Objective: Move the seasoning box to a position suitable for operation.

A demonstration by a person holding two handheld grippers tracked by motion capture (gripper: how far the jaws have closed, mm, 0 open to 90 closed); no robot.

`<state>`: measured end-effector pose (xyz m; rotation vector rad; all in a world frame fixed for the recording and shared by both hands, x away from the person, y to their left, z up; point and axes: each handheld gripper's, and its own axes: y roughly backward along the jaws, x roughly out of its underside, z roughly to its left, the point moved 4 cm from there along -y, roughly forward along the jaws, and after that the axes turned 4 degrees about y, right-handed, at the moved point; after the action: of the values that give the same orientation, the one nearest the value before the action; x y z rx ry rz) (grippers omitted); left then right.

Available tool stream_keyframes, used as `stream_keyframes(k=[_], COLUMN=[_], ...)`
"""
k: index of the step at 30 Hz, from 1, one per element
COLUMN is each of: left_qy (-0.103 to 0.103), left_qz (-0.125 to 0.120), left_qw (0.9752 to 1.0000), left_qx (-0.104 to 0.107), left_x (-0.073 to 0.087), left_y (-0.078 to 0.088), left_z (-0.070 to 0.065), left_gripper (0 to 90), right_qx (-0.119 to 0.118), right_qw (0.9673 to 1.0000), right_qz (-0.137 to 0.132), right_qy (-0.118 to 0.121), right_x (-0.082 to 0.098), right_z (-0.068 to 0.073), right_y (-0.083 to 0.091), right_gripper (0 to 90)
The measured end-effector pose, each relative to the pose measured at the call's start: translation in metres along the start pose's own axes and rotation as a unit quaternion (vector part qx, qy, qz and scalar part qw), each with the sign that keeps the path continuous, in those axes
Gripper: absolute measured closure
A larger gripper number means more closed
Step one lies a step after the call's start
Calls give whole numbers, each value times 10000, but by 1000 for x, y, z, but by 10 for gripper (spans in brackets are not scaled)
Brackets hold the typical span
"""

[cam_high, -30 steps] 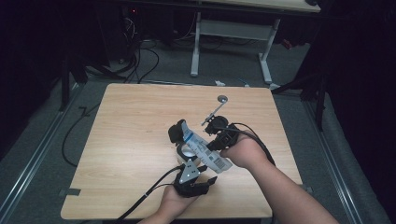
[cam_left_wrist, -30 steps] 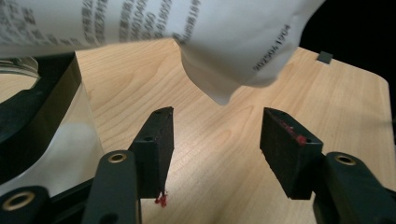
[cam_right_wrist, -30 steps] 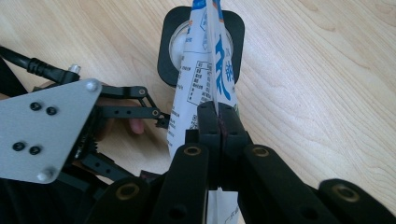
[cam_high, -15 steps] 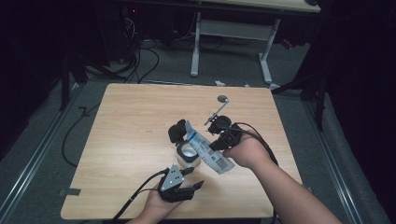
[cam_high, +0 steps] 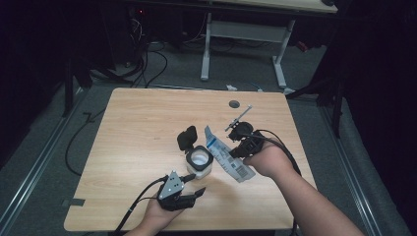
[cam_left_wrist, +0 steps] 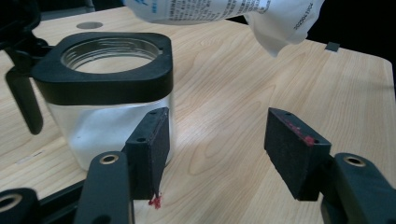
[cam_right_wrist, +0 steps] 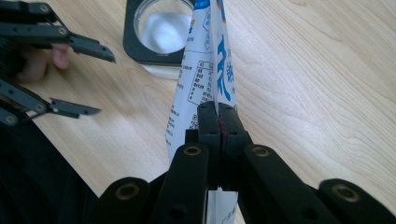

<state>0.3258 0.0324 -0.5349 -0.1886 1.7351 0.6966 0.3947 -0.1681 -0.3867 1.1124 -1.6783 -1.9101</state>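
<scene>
Left claw (cam_high: 189,192) drawn back off 1 jar (cam_high: 199,161), 1 pouch (cam_high: 227,159) pinched

The left gripper (cam_high: 189,189) has just been opening, nothing between its jaws, while the right gripper (cam_high: 235,135) is clamped tight.

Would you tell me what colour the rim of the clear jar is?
Black, on the clear square jar's rim; the left gripper view shows it best.

a light wooden table (cam_high: 147,123) is standing on a grey floor (cam_high: 59,147) in a dark room. black cables (cam_high: 147,64) are lying on the floor beyond the table's far edge, beside the white legs of another desk (cam_high: 246,34).
</scene>
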Motion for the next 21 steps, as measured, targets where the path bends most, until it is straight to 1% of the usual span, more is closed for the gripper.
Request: stream_keyframes(k=[4,5,7,12,13,14,15,16,17,18,19,20,21], left_qy=[10,-1,30,110,118,114,109,121,130,123,120,122,123], left_qz=[-41,-42,-52,-48,-55,-57,-40,-31,-57,-52,-61,-64,-69], left_qw=[10000,10000,10000,9998,9998,9997,9997,9996,9995,9994,9993,9992,9991], left_qx=[-25,-44,-74,-157,-172,-196,-222,-236,-281,-311,-344,-372,-389], left_x=[1,2,3,5,5,6,6,6,7,7,7,8,8], left_y=[6,7,10,16,18,19,21,23,24,25,27,28,29], left_z=[5,7,11,20,22,23,25,27,30,32,33,35,37], left_gripper=[409,409,409,413,415,417,418,420,420,420,420,419,419], right_qx=[29,38,76,97,113,110,126,124,139,138,168,172,179], right_qw=[10000,9999,9999,9997,9994,9996,9993,9995,9989,9994,9992,9989,9990], right_qz=[-11,15,8,26,67,43,86,85,122,98,122,140,139], right_qy=[-40,-98,-82,-244,-313,-246,-332,-294,-435,-318,-339,-418,-381], right_x=[4,5,8,15,17,18,20,22,24,26,28,30,31], right_z=[-5,-6,-9,-15,-15,-18,-18,-20,-20,-23,-25,-26,-28], right_y=[0,0,0,-3,-4,-6,-7,-9,-10,-12,-14,-15,-17], right_gripper=[900,900,900,900,900,900,900,900,900,900,900,900,900])
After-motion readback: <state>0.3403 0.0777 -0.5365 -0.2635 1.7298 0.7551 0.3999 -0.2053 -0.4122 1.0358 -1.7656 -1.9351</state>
